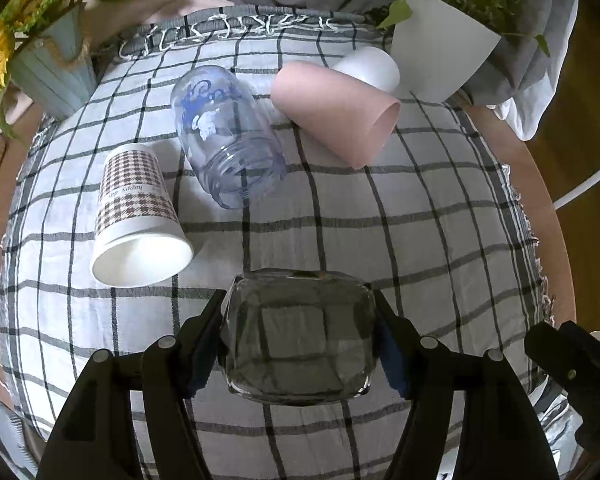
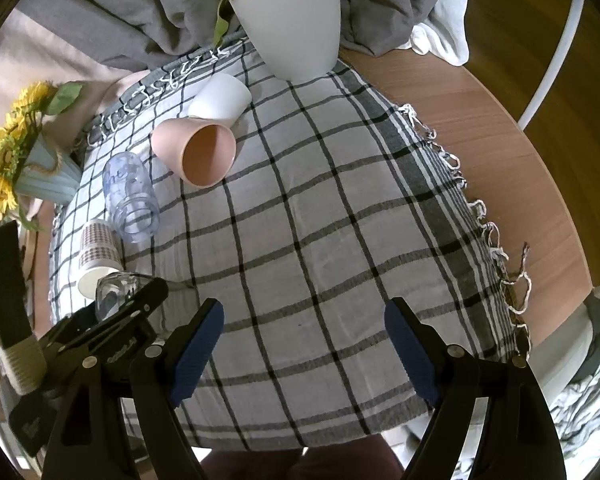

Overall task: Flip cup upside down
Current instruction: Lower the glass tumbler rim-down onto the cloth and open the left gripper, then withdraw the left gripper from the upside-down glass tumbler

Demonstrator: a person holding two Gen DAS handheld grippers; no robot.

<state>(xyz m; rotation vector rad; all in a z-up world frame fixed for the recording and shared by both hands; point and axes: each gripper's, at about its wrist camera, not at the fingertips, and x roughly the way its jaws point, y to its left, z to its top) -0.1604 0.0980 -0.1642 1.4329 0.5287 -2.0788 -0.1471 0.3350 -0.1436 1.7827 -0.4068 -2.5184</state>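
Note:
My left gripper [image 1: 300, 340] is shut on a clear square glass cup [image 1: 298, 336], its thick base toward the camera, held just over the checked cloth [image 1: 420, 240]. The glass also shows at the left of the right wrist view [image 2: 114, 286], inside the left gripper [image 2: 112, 312]. A houndstooth paper cup [image 1: 138, 216], a clear blue-printed jar [image 1: 228, 136], a pink cup [image 1: 336, 112] and a white cup [image 1: 370, 68] lie on their sides farther back. My right gripper [image 2: 304, 344] is open and empty over the cloth's near part.
A white plant pot [image 1: 436, 56] stands at the back right, and a sunflower vase [image 1: 48, 64] at the back left. The cloth's fringed edge [image 2: 496, 240] and bare wooden table [image 2: 520, 152] lie to the right. Grey fabric is piled behind.

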